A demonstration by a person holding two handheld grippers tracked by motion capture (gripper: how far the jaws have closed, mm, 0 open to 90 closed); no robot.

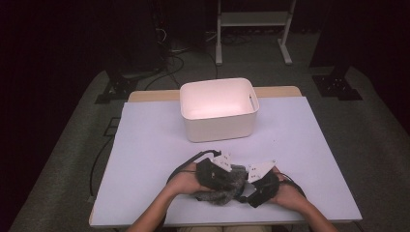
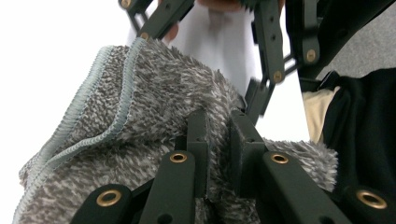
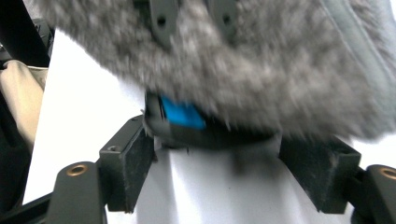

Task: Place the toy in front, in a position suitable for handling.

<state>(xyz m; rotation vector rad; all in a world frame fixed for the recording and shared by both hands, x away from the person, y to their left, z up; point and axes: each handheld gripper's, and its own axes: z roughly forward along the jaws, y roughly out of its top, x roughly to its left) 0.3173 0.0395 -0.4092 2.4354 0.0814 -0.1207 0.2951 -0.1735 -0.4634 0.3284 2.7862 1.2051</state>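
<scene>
The grey fuzzy cloth (image 1: 223,187) lies bunched between both tongs near the desk's (image 1: 145,145) front edge. The left tongs (image 2: 219,140) pinch its fold tight; the right tongs (image 3: 233,175) stand wide, pads apart beneath it. A white bin (image 1: 218,128) sits well beyond.

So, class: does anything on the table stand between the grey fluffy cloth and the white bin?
Nothing visible does. The cloth, pinched in the left gripper, lies near the table front edge; the stretch up to the bin is bare.

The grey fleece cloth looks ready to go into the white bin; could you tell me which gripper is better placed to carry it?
Probably the left gripper: its jaws pinch the grey fleece cloth, while the right gripper stands open.
</scene>
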